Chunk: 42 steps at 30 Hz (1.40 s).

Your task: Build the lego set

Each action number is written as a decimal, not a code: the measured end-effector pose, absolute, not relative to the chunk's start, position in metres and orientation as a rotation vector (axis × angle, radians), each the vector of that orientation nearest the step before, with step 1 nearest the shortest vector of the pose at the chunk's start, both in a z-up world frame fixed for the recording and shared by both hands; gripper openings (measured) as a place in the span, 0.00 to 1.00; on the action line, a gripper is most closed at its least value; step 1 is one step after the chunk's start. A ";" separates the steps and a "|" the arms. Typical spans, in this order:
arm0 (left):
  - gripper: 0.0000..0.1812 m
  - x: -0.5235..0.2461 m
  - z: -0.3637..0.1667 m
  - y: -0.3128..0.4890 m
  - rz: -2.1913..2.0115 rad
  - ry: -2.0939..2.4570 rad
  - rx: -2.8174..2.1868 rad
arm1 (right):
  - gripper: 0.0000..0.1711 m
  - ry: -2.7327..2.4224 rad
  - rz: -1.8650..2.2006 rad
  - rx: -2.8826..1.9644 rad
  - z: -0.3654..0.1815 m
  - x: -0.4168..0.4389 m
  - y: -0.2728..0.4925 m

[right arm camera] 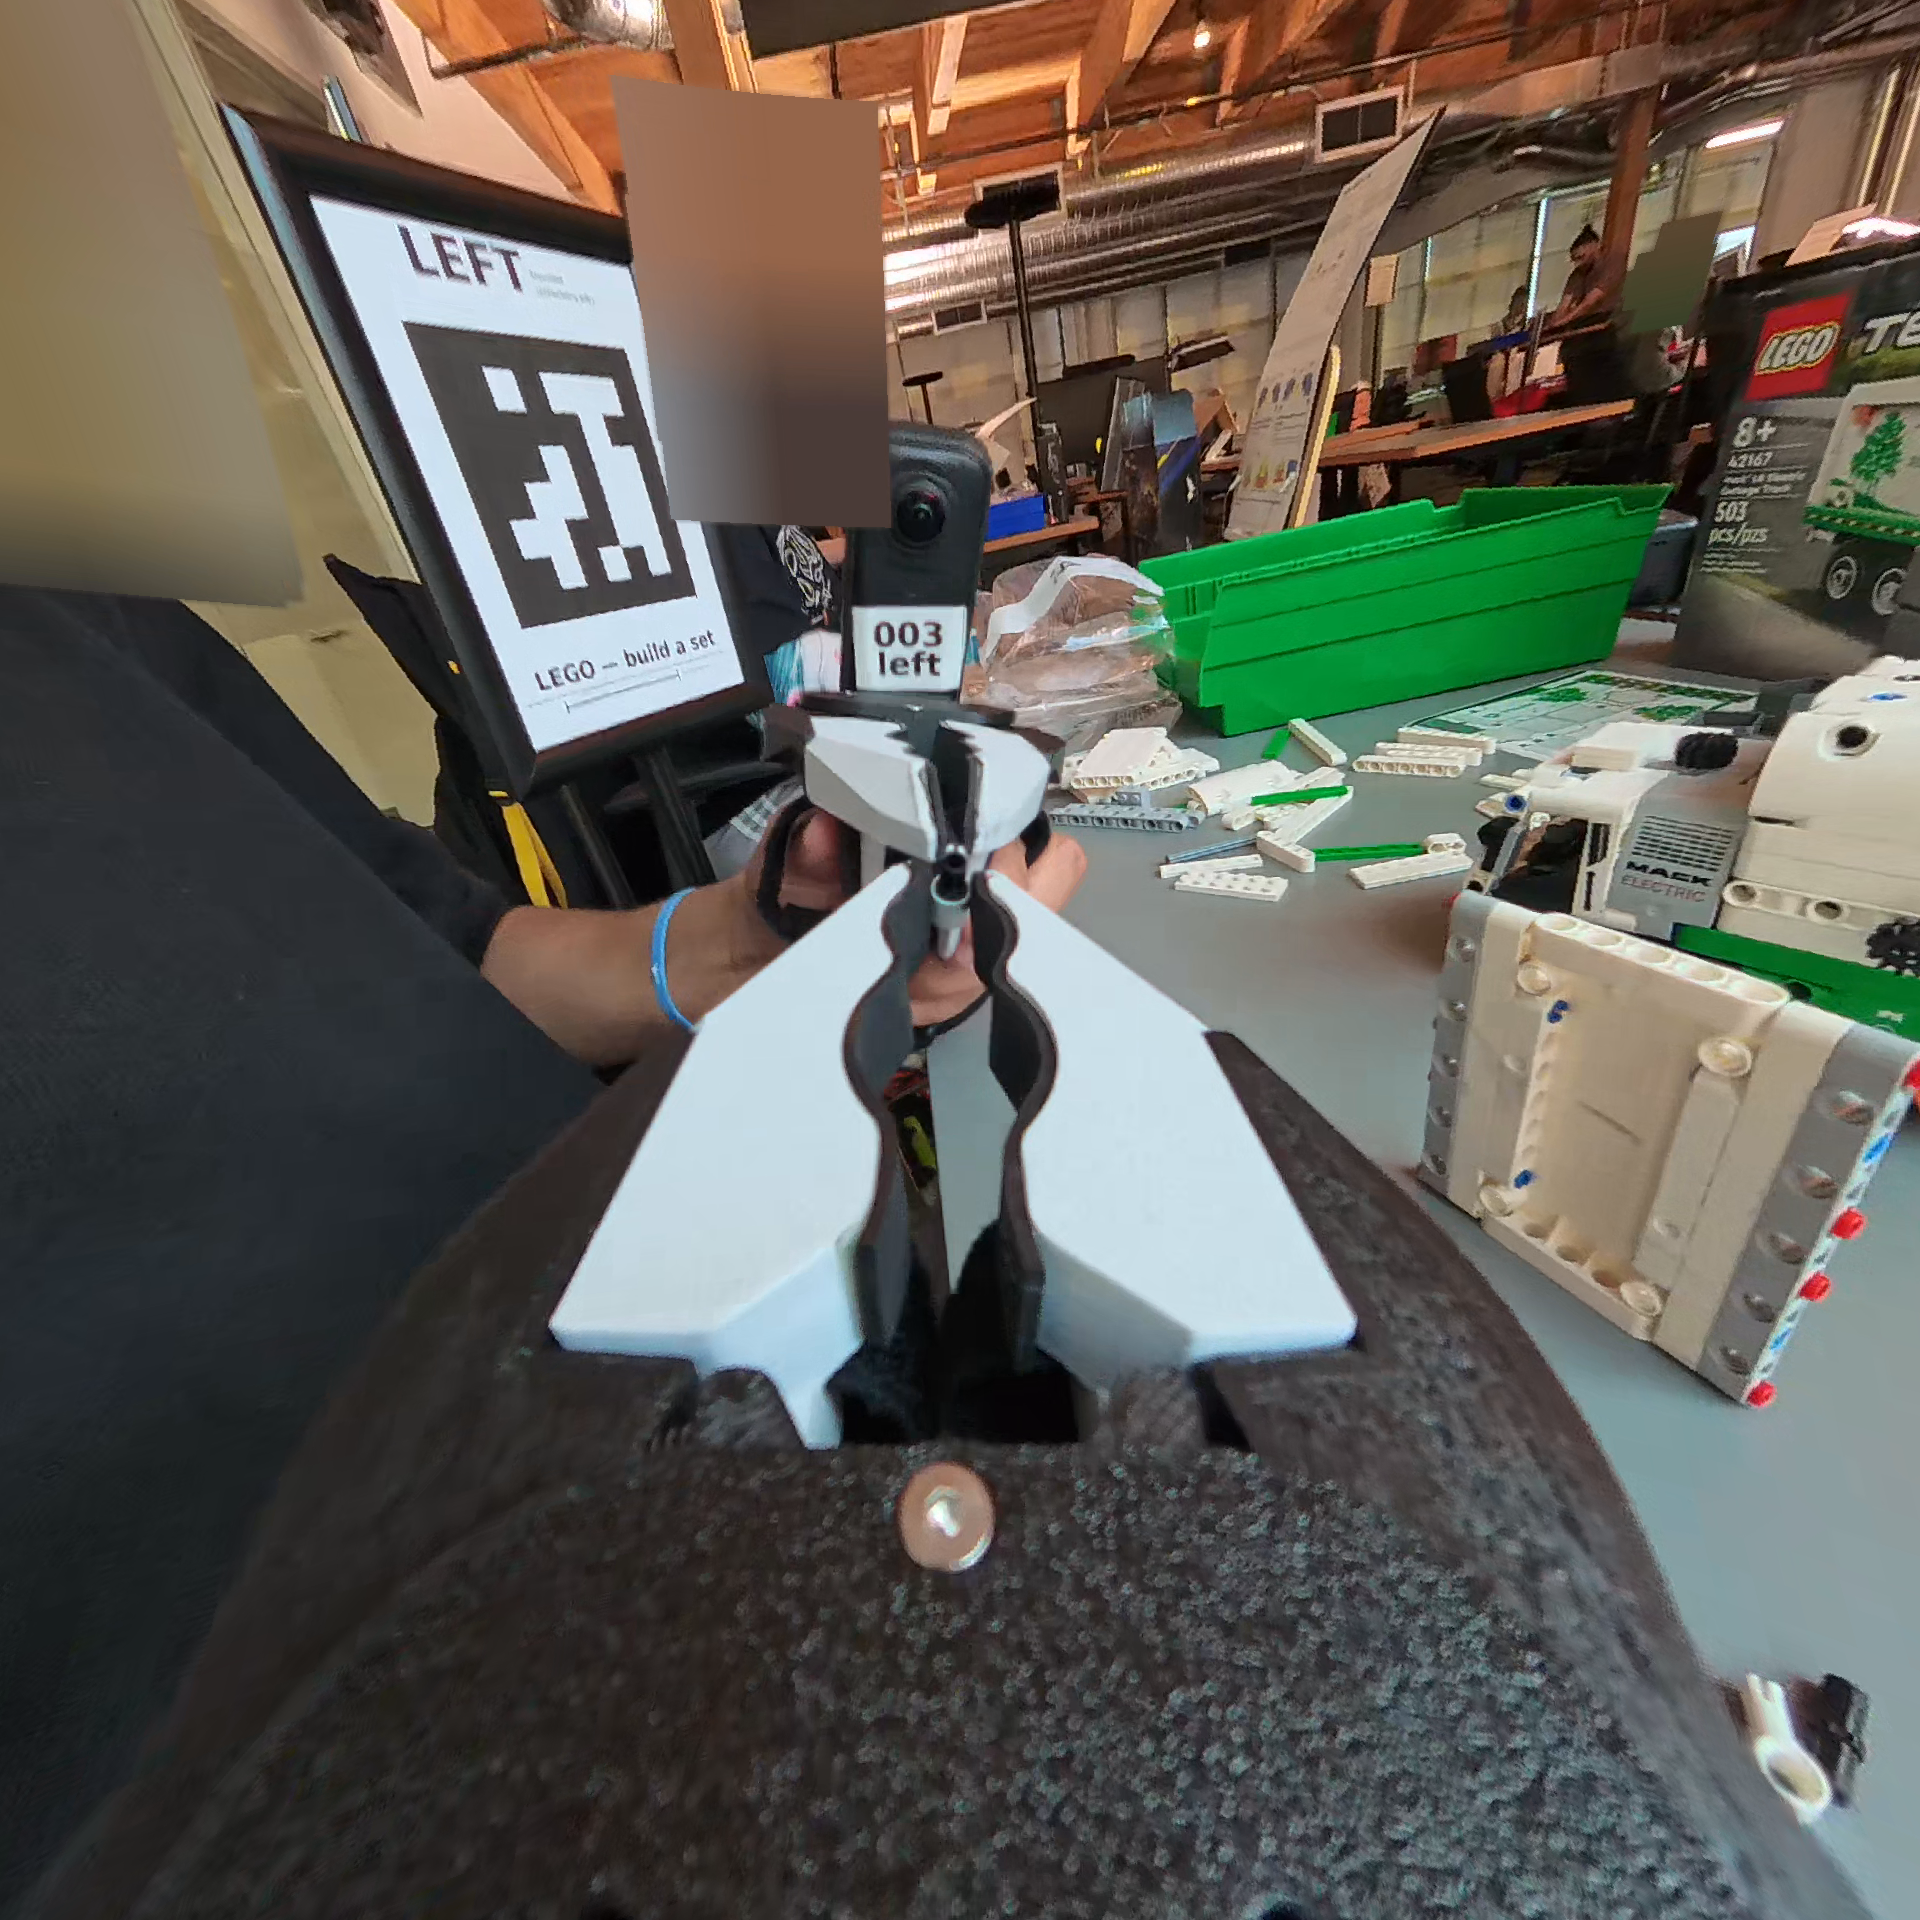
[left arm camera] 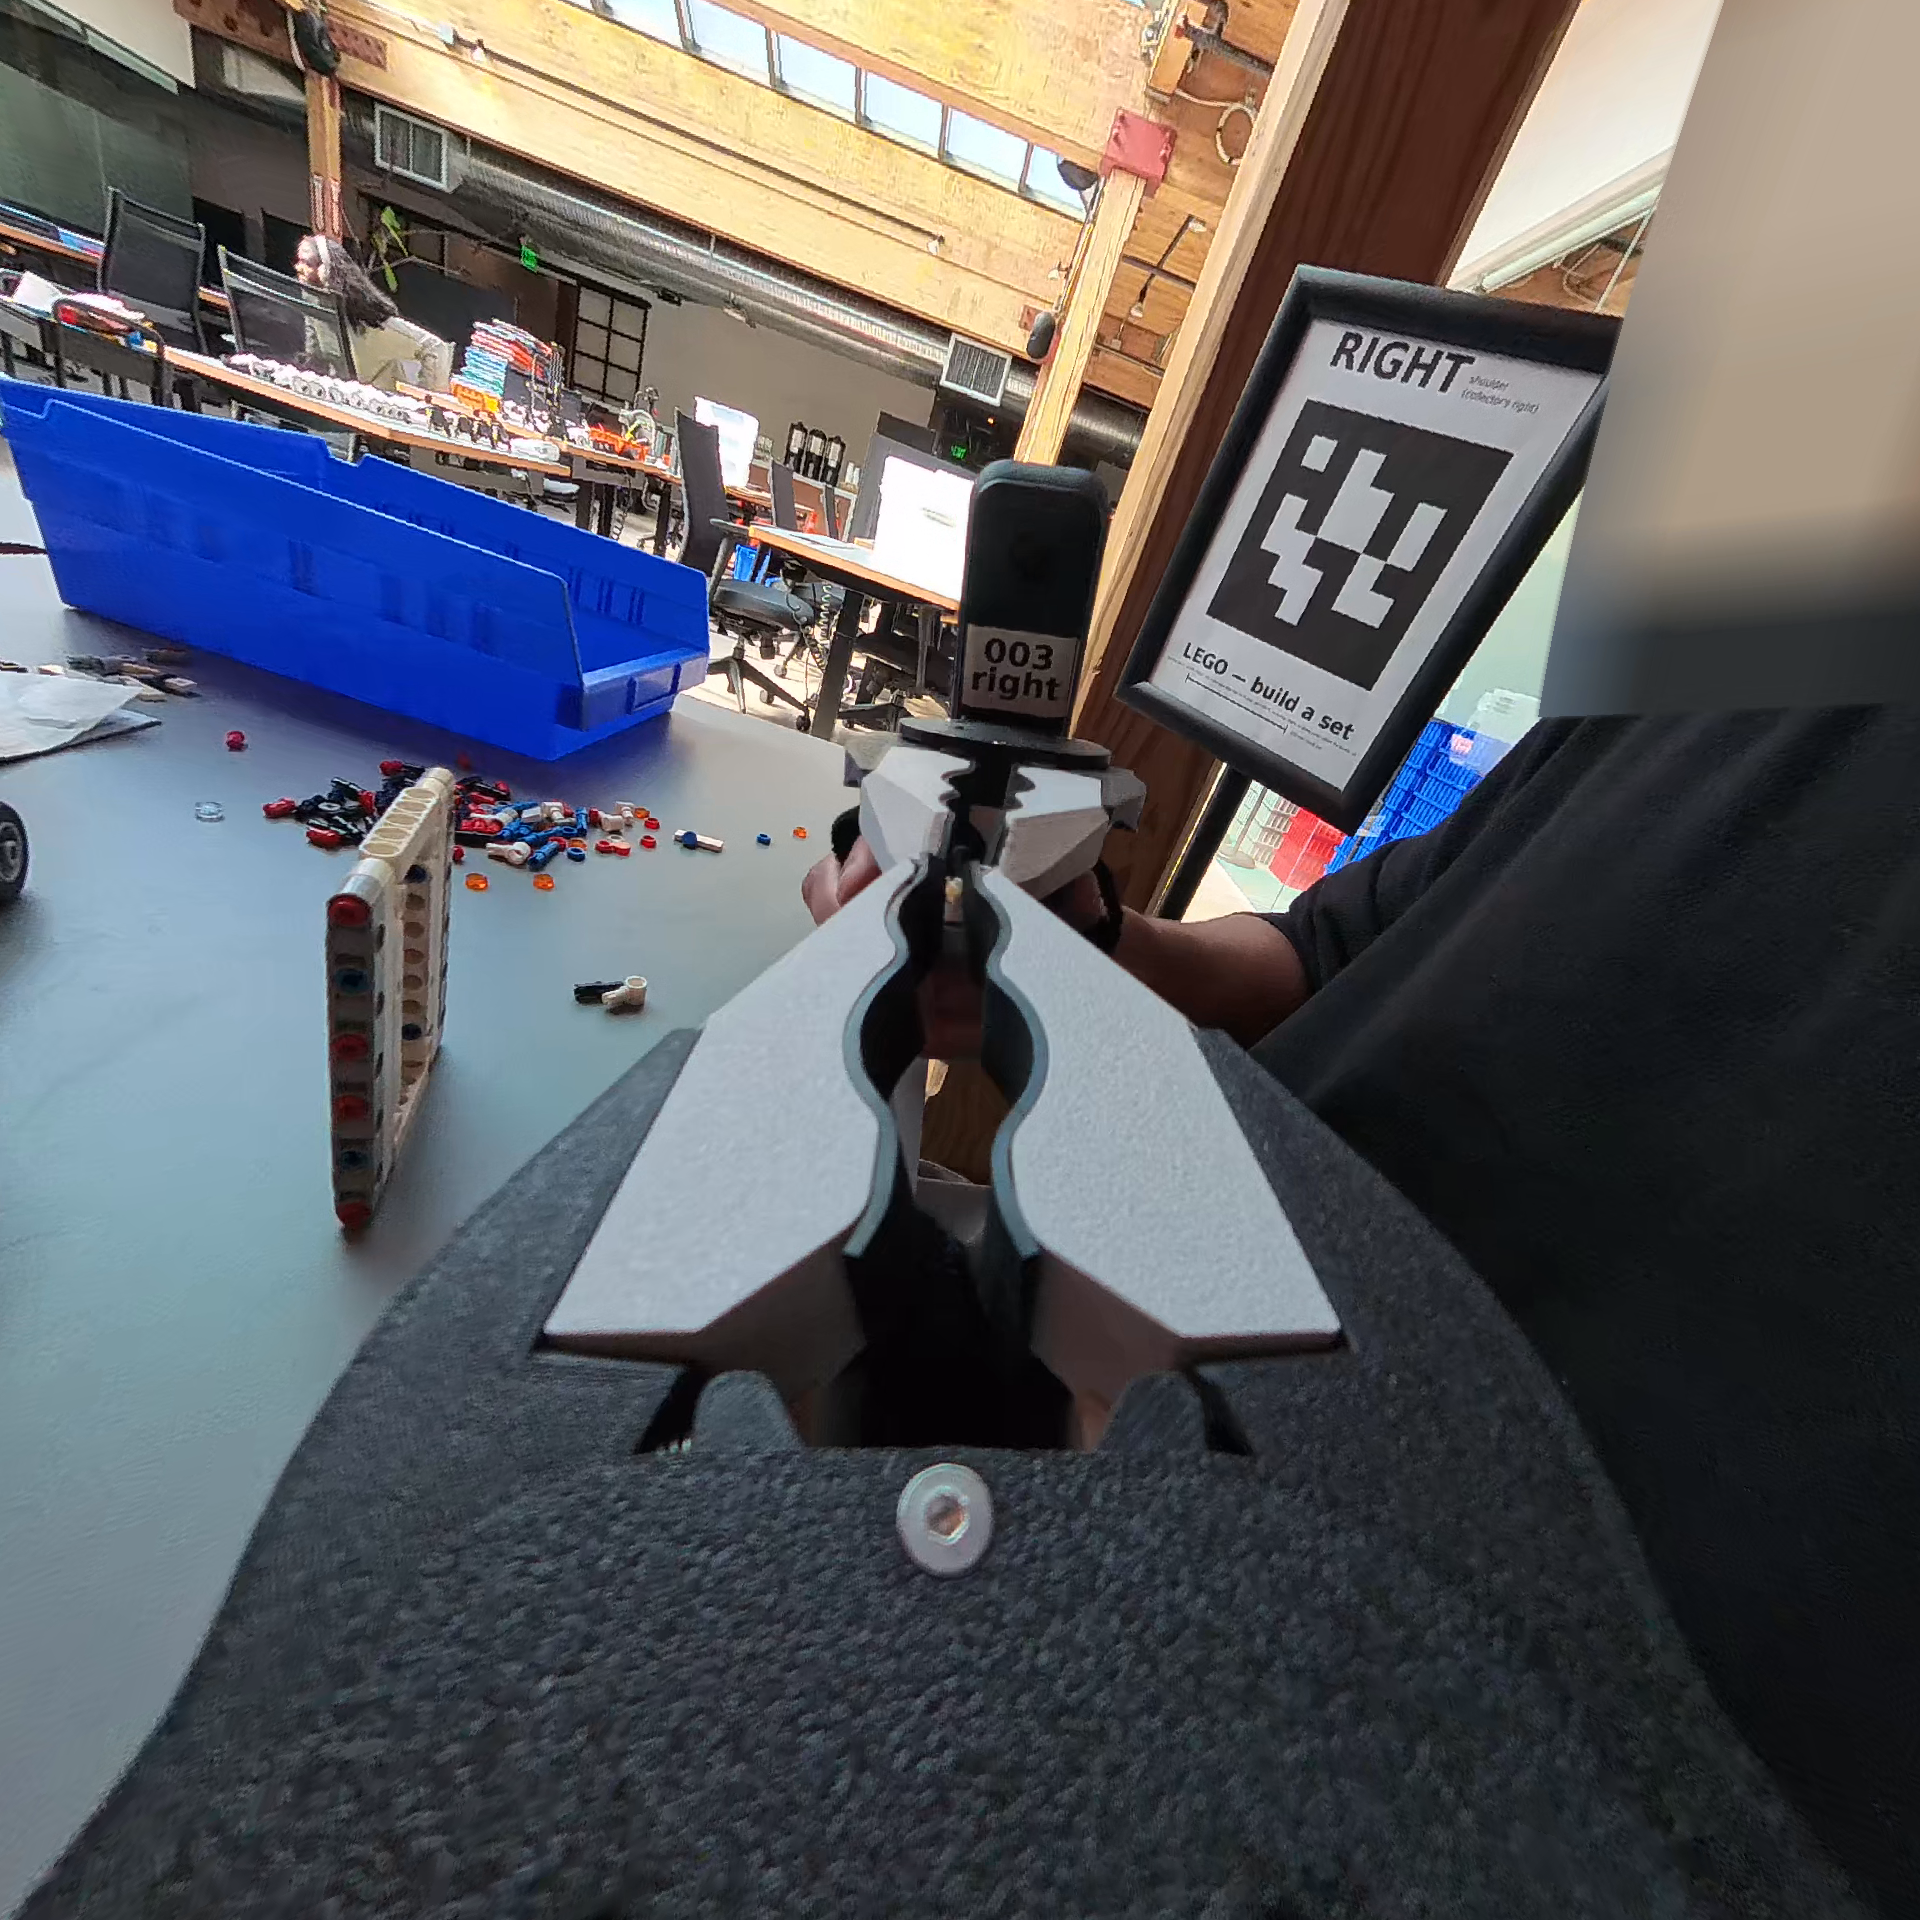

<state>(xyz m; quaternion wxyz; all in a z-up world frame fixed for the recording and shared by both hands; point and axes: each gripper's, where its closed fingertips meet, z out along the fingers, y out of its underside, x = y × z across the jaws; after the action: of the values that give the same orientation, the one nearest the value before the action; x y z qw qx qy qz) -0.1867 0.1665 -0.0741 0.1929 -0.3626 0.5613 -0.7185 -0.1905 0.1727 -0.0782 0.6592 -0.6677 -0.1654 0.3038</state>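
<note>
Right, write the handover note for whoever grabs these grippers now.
Right gripper: shut on a small grey pin. Left gripper: looks shut, tip to tip with it; its load is unclear.
Things: white panel stands on the table; truck behind it; loose pins and white beams lie scattered.
Done: white panel and truck partly built.
Left: likely seat this pin, then use the loose parts.

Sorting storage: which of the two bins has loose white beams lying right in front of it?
The green bin; white beams lie before it. The blue bin has small red, blue and black pins instead.
</note>
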 end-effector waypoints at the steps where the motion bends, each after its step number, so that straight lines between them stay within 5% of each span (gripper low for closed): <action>1: 0.00 -0.186 -0.074 0.167 -2.020 1.570 -1.020 | 0.03 -0.387 0.670 -1.525 -0.081 -0.192 0.173; 12: 0.00 -0.181 -0.076 0.187 -1.893 1.535 -1.059 | 0.03 -0.278 0.581 -1.604 -0.094 -0.170 0.188; 18: 0.21 -0.152 -0.119 0.233 -1.095 1.668 -1.089 | 0.03 -0.055 0.299 -1.772 -0.112 -0.119 0.207; 25: 0.32 -0.113 -0.136 0.242 -1.040 1.799 -1.070 | 0.03 0.068 0.295 -1.845 -0.131 -0.113 0.225; 42: 0.23 -0.092 -0.129 0.229 -0.984 1.798 -0.846 | 0.03 0.453 0.853 -1.788 -0.126 -0.110 0.232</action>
<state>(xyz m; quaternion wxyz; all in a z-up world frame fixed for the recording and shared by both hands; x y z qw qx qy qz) -0.0917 0.2285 -0.1292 0.4459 -0.3416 0.7257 -0.3973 -0.1096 0.2325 -0.1259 0.5267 -0.7478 0.1896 0.3570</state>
